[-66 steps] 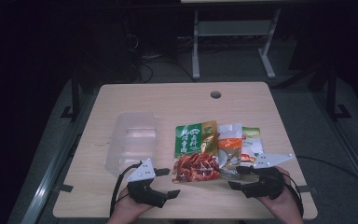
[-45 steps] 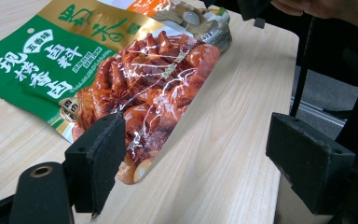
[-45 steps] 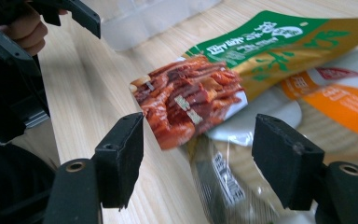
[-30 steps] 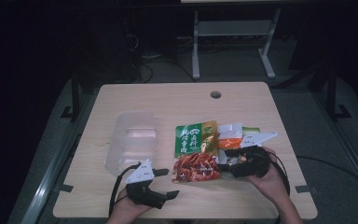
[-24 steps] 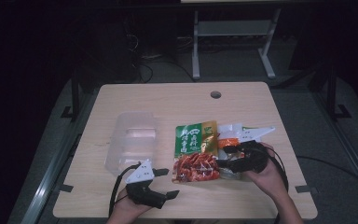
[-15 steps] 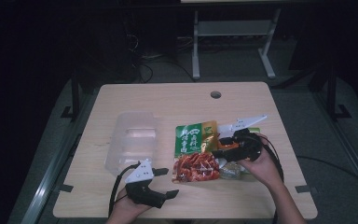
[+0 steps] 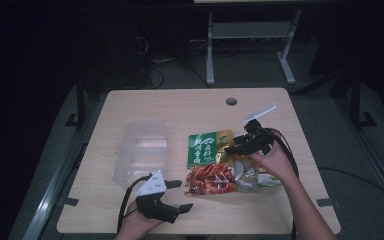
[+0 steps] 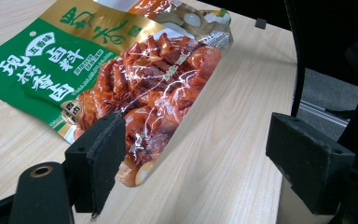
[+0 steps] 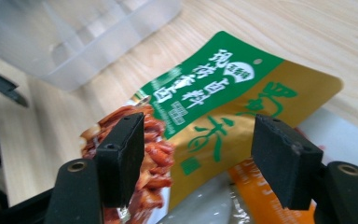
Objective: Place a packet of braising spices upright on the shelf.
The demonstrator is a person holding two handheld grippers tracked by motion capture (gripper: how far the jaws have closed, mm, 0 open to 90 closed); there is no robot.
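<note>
A green, gold and red snack packet [image 7: 209, 162] lies flat near the table's middle, partly over a second packet [image 7: 252, 179] with orange and white print. My left gripper [image 7: 181, 195] stands open at the front edge, just left of the red end of the top packet [image 8: 121, 79], nothing between its jaws [image 8: 200, 154]. My right gripper [image 7: 232, 144] hovers open over the top packet's right upper corner. In the right gripper view the green and gold packet [image 9: 214, 107] lies between and beyond the gripper's [image 9: 200, 154] spread jaws, with the orange packet [image 9: 261, 203] under it.
A clear plastic container [image 7: 142, 152] sits left of the packets, also seen as the clear container [image 9: 74, 32] in the right gripper view. The wooden table [image 7: 180, 107] has a cable hole [image 7: 231, 101] at the back. A metal stand [image 7: 250, 35] is on the floor beyond.
My right gripper has travelled from the front right edge forward and left, coming over the packets' far right corner. The left gripper has shifted slightly right toward the red packet end.
</note>
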